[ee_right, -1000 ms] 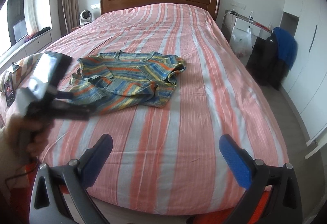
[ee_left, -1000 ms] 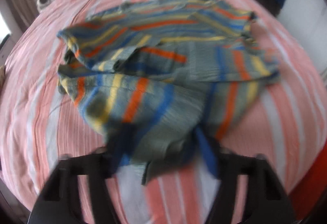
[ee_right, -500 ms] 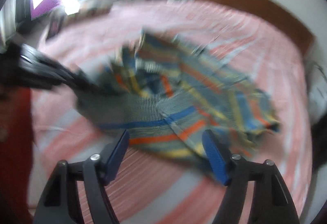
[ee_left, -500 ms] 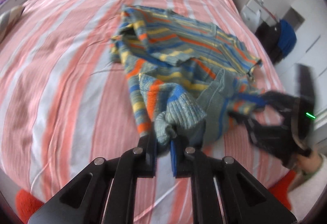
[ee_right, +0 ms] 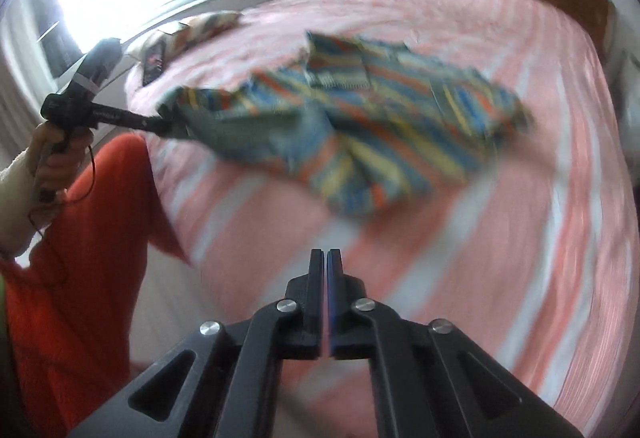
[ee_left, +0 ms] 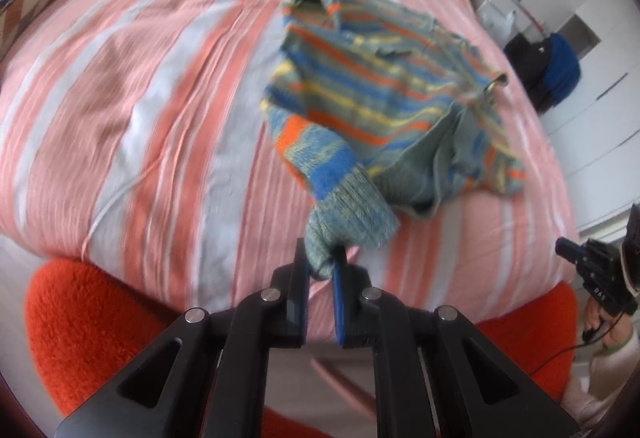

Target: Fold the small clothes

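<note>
Your left gripper (ee_left: 321,266) is clamped on the ribbed cuff of the striped sweater (ee_left: 384,94), dragging it toward the near edge of the bed (ee_left: 120,86) to straighten it, while your right gripper (ee_right: 325,258) (jaws just snapped together on nothing) hangs clear.

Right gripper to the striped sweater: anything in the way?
Nothing visible. The right gripper is shut and empty above bare bedspread, with the sweater beyond it. The left gripper clamps the sweater's cuff off to the side.
</note>
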